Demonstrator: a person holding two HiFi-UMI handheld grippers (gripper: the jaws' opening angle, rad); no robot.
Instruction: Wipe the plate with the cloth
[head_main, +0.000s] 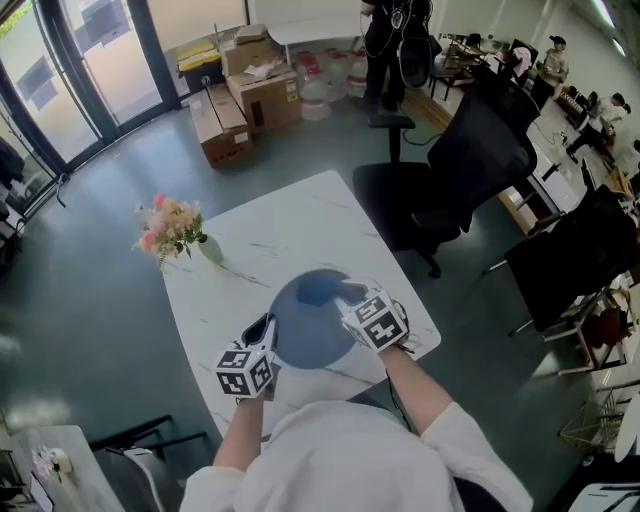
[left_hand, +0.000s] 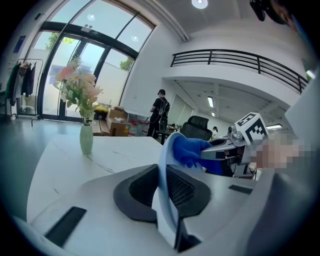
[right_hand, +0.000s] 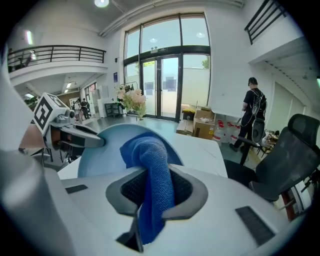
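- right gripper (right_hand: 155, 192): jaws closed on the blue cloth (right_hand: 150, 165), which bunches up against the pale blue plate (right_hand: 100, 150)
- left gripper (right_hand: 96, 141): its tip meets the plate's left rim
- white table (right_hand: 202, 150) beyond the plate
- far: flowers (right_hand: 131, 100), glass doors (right_hand: 167, 85), cardboard boxes (right_hand: 202, 125)
- right: person (right_hand: 252, 117) in black, black chair (right_hand: 290, 160)

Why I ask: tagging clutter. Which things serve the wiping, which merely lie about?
In use: plate, held by left tongs; cloth, held by right tongs.
Lying about: flower vase, cardboard boxes, office chair.
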